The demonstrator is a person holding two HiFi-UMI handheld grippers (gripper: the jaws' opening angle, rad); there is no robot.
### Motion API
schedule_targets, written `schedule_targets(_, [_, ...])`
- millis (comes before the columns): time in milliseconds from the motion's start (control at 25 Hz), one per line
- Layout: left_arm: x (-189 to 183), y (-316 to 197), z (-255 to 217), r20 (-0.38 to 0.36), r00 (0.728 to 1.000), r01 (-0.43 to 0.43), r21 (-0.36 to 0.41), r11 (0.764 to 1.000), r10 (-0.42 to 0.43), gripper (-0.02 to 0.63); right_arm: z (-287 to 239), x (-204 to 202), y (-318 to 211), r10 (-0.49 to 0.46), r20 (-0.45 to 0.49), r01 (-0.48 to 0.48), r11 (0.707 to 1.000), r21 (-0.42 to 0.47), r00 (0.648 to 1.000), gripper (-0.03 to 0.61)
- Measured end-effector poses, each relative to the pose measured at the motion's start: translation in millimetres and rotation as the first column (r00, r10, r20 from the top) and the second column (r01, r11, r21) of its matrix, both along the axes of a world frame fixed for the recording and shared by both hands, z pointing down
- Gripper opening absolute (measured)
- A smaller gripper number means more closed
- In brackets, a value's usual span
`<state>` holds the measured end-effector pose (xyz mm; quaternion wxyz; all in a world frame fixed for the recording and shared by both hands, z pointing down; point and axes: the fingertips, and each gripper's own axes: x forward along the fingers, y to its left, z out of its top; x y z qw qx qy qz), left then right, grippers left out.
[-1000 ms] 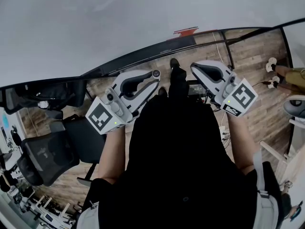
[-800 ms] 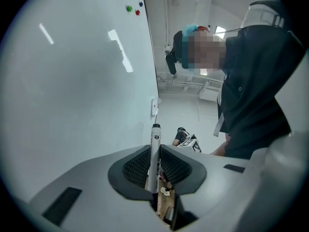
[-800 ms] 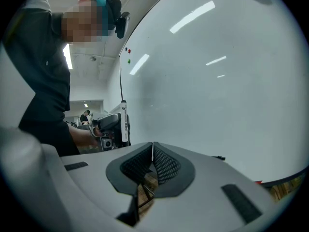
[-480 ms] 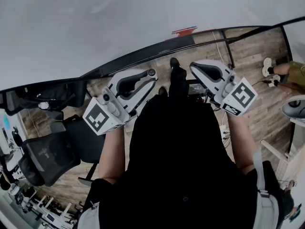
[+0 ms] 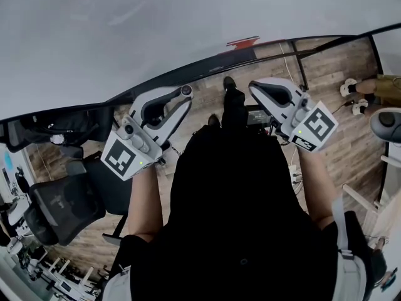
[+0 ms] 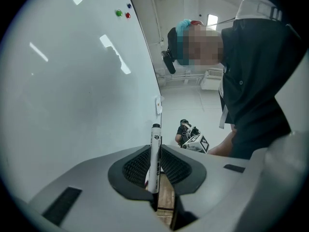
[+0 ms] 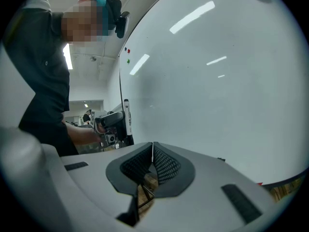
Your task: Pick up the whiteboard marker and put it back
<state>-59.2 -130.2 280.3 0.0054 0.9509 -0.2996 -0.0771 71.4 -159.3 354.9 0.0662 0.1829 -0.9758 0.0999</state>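
The whiteboard marker (image 6: 155, 158), white with a black cap, stands upright between the pads of my left gripper (image 6: 155, 170), which is shut on it. In the head view, that left gripper (image 5: 178, 99) is held low in front of the whiteboard (image 5: 156, 24), and the marker's dark end (image 5: 186, 90) shows at its tip. My right gripper (image 5: 257, 88) hovers beside it at the right. Its pads (image 7: 159, 163) meet with nothing between them, so my right gripper (image 7: 152, 161) is shut. The right gripper view also shows the marker (image 7: 127, 117) standing up in the left gripper (image 7: 113, 124).
The whiteboard's dark lower rail (image 5: 188, 71) runs across, with a red item (image 5: 243, 41) on it. Small coloured magnets (image 6: 119, 13) sit high on the board. A black office chair (image 5: 59, 209) stands at the left. Another person's feet (image 5: 351, 88) are at the far right.
My left gripper has shifted left and rolled slightly with the marker still in it. The right gripper has stayed where it was.
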Motion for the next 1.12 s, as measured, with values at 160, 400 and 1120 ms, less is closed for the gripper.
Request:
schedule_targets(160, [-7,-6,-1,0.042,0.999,0.020,0.015,1.000,-0.020,0.075,1,1,0,0.005,-0.005,-0.005,1.000,-0.003,1.000,0.020])
schedule_targets(400, [-14,-16,4,0.134,0.989,0.051,0.037,0.998,-0.056,0.075,3,6,-1,0.016,-0.010,-0.016,1.000,-0.010,1.000,0.020])
schedule_targets(1120, [-21,-29,65,0.590,0.801,0.063,0.084,0.994,-0.101,0.075,7,6,-2,0.012,-0.021,-0.013,1.000,-0.022,1.000,0.020])
